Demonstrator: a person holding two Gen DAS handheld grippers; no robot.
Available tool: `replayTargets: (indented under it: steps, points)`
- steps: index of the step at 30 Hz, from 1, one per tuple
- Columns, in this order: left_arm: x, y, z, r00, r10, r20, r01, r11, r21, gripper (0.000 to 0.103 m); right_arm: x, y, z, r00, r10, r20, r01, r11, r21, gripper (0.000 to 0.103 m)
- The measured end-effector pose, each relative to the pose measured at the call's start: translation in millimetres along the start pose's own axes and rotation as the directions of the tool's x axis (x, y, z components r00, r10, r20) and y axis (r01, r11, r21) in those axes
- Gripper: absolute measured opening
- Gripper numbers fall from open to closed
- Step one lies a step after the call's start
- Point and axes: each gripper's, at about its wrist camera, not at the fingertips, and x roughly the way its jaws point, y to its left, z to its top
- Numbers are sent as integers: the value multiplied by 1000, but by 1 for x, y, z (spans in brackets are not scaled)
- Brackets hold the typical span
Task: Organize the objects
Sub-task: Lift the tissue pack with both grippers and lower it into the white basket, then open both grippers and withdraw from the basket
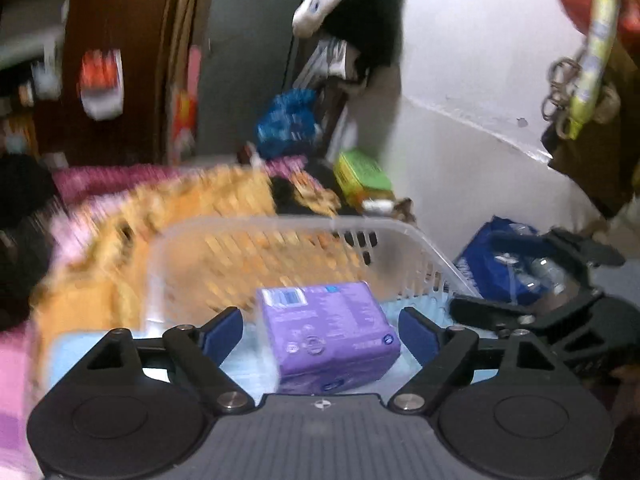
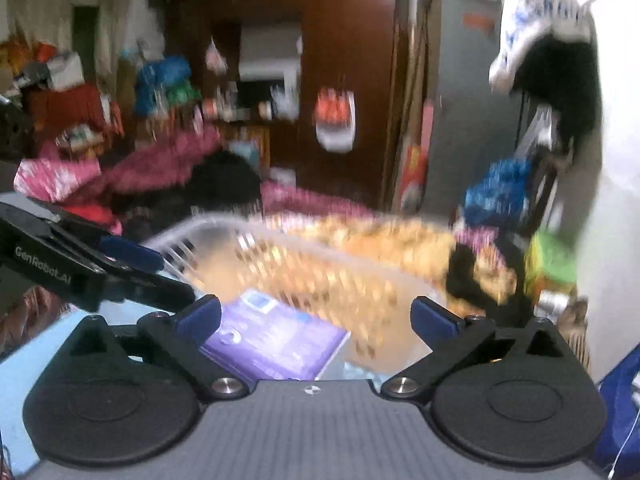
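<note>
Both grippers — left gripper (image 1: 320,330) and right gripper (image 2: 316,320) — stand wide open, holding nothing; your purple box (image 1: 328,336) may tip against the basket (image 1: 404,236) rim if you close off-centre.

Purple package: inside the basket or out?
In. The purple package lies within the clear plastic basket, whose slatted wall rises behind it.

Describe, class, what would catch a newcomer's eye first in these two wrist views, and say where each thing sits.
The purple box stands out first, lying in the clear plastic basket between the open fingers of the left claw. Behind the basket spreads an orange patterned cloth. To the right, by the white wall, lies a blue packet, with the right claw open in front of it.
</note>
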Motion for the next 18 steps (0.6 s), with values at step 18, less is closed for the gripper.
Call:
replayTargets:
  steps: [18]
  points:
    - [-138, -59, -143, 943, 88, 322, -134, 983, 125, 90, -106, 32, -98, 973, -86, 213, 61, 991, 121, 103]
